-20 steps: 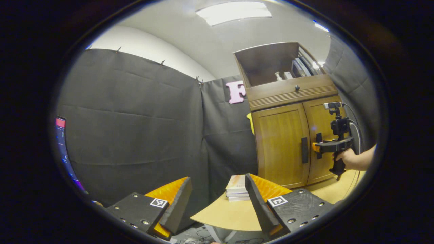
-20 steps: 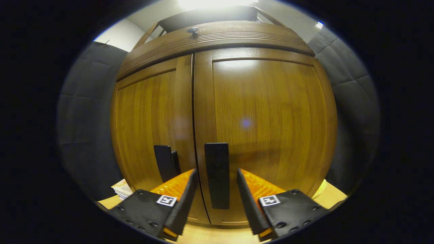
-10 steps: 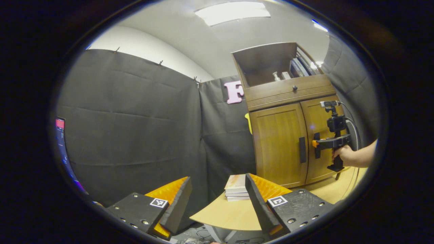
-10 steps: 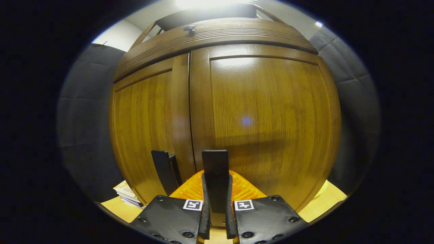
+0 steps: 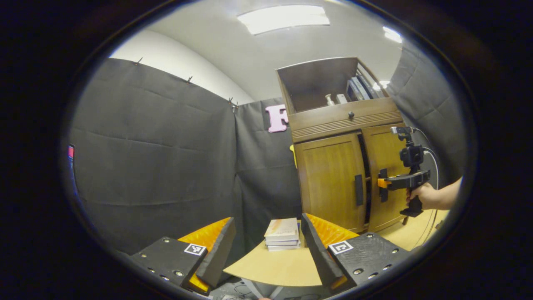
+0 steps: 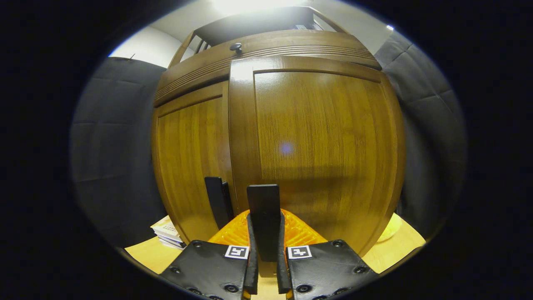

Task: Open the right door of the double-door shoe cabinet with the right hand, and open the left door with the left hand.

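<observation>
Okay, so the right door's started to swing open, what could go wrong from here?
1. The right gripper clamps only the slim black handle of the right door; as the door turns it could slip off.
2. The left gripper is open and far from the left door, so its reach may clip the stack of books.

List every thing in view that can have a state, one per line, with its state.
right door: ajar, swung slightly out
left door: closed
drawer: closed
right gripper: shut on right door handle
left gripper: open, holding nothing, far from the cabinet
left door handle: untouched
books: stacked flat on the table
</observation>
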Motion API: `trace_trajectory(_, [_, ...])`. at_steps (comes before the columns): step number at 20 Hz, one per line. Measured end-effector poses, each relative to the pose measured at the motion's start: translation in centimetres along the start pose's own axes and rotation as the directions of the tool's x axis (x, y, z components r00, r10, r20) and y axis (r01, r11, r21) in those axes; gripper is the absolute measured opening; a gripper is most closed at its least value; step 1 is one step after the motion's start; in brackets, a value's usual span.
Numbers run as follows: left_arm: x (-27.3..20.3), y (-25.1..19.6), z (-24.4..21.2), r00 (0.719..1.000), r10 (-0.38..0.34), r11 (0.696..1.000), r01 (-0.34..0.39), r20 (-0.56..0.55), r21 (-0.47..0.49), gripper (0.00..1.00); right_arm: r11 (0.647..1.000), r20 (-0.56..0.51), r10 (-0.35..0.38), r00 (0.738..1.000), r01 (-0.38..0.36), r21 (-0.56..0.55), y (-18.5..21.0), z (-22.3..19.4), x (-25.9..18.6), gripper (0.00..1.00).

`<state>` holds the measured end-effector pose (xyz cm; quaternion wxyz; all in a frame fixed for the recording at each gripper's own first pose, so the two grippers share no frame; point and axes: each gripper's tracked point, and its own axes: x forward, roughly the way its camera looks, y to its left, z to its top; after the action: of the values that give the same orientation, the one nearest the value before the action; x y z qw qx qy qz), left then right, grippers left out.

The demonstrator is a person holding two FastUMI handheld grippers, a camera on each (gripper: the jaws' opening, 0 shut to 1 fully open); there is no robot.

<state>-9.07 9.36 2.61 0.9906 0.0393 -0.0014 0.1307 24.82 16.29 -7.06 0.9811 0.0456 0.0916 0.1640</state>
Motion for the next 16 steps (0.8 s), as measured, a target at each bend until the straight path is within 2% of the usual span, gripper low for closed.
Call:
trace_trajectory(2, [0.1,-0.2,0.4,1.0,-0.02,1.0,0.02,0.004,-0.002,0.93,1.0,-0.003,0.006,1.0,-0.006,0.003,-0.1,0.0,-1.2,0.2])
trace_trajectory(3, [0.1,-0.5,0.3,1.0,-0.031,1.0,0.031,0.006,-0.004,0.91,1.0,-0.003,0.005,1.0,-0.005,0.001,-0.3,0.1,-1.8,0.17])
trace_trajectory(5, [0.1,-1.5,0.5,0.999,-0.051,0.999,0.051,0.011,-0.006,0.92,1.0,-0.007,0.011,1.0,-0.011,-0.001,-0.6,0.0,-2.9,0.2])
trace_trajectory(7, [-0.1,-2.6,0.8,0.997,-0.072,0.997,0.072,0.016,-0.01,0.91,1.0,-0.009,0.015,1.0,-0.015,0.0,-0.7,0.0,-3.6,0.17])
trace_trajectory(8, [-0.3,-3.1,0.7,0.997,-0.082,0.997,0.082,0.017,-0.014,0.93,1.0,-0.013,0.02,1.0,-0.02,0.0,-0.9,0.0,-4.3,0.2])
trace_trajectory(9, [-0.3,-3.4,0.6,0.996,-0.092,0.996,0.092,0.019,-0.016,0.93,1.0,-0.016,0.024,1.0,-0.024,0.001,-1.3,-0.1,-5.2,0.17])
trace_trajectory(12, [-0.3,-4.9,0.6,0.992,-0.121,0.992,0.122,0.024,-0.024,0.93,0.999,-0.03,0.033,0.999,-0.033,0.009,-1.8,-0.1,-6.5,0.17])
trace_trajectory(13, [-0.2,-5.0,0.6,0.991,-0.133,0.991,0.133,0.024,-0.025,0.93,0.999,-0.029,0.034,0.999,-0.034,0.012,-2.0,-0.1,-7.0,0.2])
trace_trajectory(14, [-0.3,-5.0,0.6,0.989,-0.143,0.989,0.143,0.026,-0.025,0.91,0.999,-0.028,0.034,0.999,-0.033,0.011,-2.2,-0.1,-7.5,0.17])
trace_trajectory(15, [-0.4,-5.1,0.7,0.988,-0.151,0.988,0.152,0.03,-0.024,0.93,0.999,-0.028,0.033,0.999,-0.032,0.011,-2.5,-0.1,-7.9,0.2])
trace_trajectory(16, [-0.7,-5.4,0.6,0.986,-0.161,0.987,0.161,0.032,-0.023,0.93,0.999,-0.025,0.033,0.999,-0.033,0.013,-2.9,0.0,-8.5,0.17])
